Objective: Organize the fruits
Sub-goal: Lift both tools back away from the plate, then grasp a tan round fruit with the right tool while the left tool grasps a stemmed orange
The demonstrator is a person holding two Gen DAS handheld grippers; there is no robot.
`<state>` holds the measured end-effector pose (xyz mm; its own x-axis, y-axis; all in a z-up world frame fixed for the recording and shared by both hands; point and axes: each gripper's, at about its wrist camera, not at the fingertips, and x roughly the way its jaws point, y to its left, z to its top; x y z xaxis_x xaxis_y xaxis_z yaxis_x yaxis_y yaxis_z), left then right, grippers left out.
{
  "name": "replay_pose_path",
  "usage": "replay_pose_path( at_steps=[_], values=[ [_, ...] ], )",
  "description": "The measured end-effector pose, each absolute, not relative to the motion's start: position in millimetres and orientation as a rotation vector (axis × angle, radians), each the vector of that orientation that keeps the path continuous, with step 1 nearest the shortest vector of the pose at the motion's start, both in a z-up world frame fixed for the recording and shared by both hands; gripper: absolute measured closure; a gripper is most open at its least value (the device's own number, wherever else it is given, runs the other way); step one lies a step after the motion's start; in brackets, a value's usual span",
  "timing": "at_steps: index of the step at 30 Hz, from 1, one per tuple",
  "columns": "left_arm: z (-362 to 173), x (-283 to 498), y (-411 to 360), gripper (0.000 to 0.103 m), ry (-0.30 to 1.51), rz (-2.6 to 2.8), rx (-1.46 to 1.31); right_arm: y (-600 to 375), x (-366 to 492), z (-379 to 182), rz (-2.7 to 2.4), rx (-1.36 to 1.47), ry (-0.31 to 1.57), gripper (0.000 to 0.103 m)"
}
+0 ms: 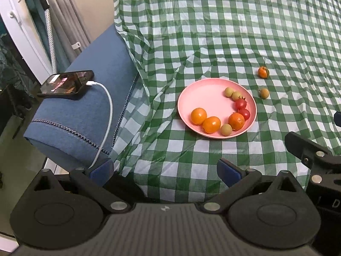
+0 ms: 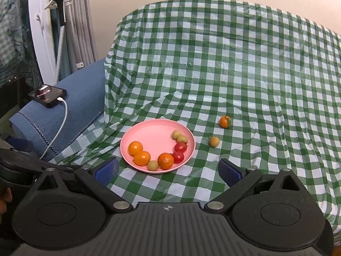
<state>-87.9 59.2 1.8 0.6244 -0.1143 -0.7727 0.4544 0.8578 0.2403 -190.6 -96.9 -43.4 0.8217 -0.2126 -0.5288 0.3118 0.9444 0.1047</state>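
Note:
A pink plate (image 1: 204, 93) (image 2: 153, 132) lies on the green checked cloth and holds three oranges, two red tomatoes and three small tan fruits. Off the plate to its right lie a small orange with a stem (image 1: 263, 72) (image 2: 225, 121) and a tan fruit (image 1: 264, 93) (image 2: 214, 141). My left gripper (image 1: 166, 171) is open and holds nothing, near and left of the plate. My right gripper (image 2: 168, 170) is open too, just short of the plate's near rim, nothing between its blue pads (image 2: 229, 171).
A blue sofa arm (image 1: 85, 115) (image 2: 70, 98) on the left carries a phone (image 1: 66, 82) (image 2: 47, 93) on a white charging cable. Part of the other gripper (image 1: 309, 151) shows at the right edge. Curtains and a stand are at far left.

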Motion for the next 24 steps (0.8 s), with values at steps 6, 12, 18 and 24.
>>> replay_pose_path(
  at_steps=[6, 12, 18, 24],
  values=[
    [-7.6, -76.5, 43.2, 0.000, 0.870, -0.342, 0.471, -121.2, -181.3, -57.4, -0.326, 0.220, 0.547, 0.004],
    [-14.9, -53.5, 26.1, 0.000, 0.900, -0.323, 0.490, -176.9, -153.3, -93.8, -0.516, 0.163, 0.584, 0.004],
    [-17.4, -23.5, -0.5, 0.000, 0.924, -0.309, 0.503, -227.3, -100.3, -141.3, -0.525, 0.169, 0.649, 0.004],
    [-21.2, 8.9, -27.0, 0.000, 0.946, -0.286, 0.507, -255.5, -37.5, -170.1, -0.449, 0.138, 0.597, 0.017]
  ],
)
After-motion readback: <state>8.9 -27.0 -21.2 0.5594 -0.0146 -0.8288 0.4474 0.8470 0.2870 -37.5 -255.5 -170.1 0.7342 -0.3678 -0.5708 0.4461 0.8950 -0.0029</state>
